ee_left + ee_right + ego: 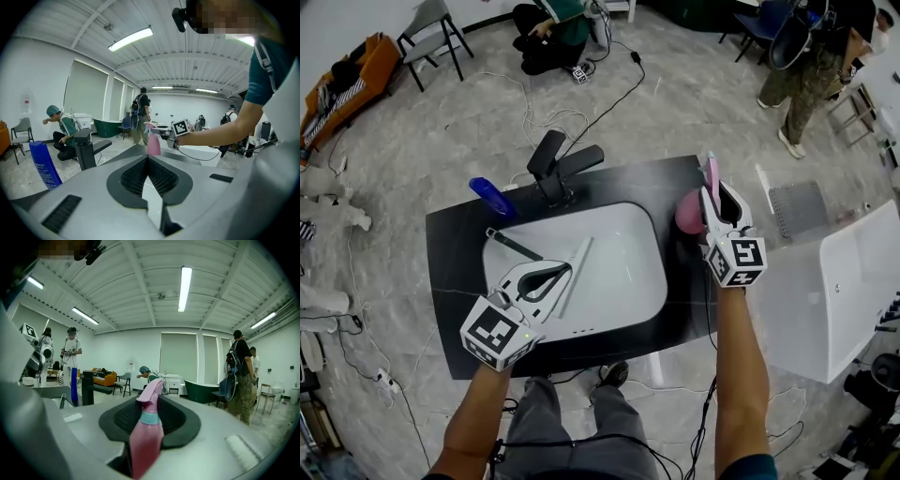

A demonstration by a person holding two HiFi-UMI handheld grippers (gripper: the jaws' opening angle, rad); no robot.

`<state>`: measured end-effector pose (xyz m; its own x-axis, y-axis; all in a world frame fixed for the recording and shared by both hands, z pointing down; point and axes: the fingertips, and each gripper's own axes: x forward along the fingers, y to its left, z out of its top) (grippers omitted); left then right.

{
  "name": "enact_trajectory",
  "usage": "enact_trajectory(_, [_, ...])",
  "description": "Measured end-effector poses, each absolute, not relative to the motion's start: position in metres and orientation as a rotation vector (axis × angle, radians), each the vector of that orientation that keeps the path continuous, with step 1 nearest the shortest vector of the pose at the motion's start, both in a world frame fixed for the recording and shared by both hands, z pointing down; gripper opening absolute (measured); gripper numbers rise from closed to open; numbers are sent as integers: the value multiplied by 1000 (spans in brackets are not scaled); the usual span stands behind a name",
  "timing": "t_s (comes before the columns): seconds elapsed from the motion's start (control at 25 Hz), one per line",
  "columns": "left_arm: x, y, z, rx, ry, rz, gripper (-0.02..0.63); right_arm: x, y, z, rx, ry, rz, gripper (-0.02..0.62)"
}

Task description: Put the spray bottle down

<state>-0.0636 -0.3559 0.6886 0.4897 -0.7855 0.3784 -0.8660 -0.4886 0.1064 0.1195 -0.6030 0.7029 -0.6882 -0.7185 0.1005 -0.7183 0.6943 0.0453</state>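
At the black table's [450, 244] right edge, the pink spray bottle [689, 214] is gripped between the right tool's [717, 187] half-parted jaws; setting down and release are judged outstanding. The left tool [565, 272] is closed, empty.

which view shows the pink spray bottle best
The right gripper view: the pink spray bottle sits close and centred in the right claw, nozzle, blue collar and body all visible. The head view shows only part of it behind that claw; the left gripper view shows it small and far.
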Motion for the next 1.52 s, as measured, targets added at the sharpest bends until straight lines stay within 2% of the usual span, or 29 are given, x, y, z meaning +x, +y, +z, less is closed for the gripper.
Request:
enact_trajectory(0.32, [-68, -346, 680, 2465, -1398, 404, 5, 114, -582, 705, 1165, -2761, -26, 124])
enact_trajectory(0.8, [-76, -321, 652, 2493, -1404, 387, 5, 106, -557, 707, 1114, -2700, 47, 183])
enact_trajectory(1.52, [-92, -298, 617, 2529, -1403, 375, 5, 105, -533, 691, 1129, -2607, 86, 230])
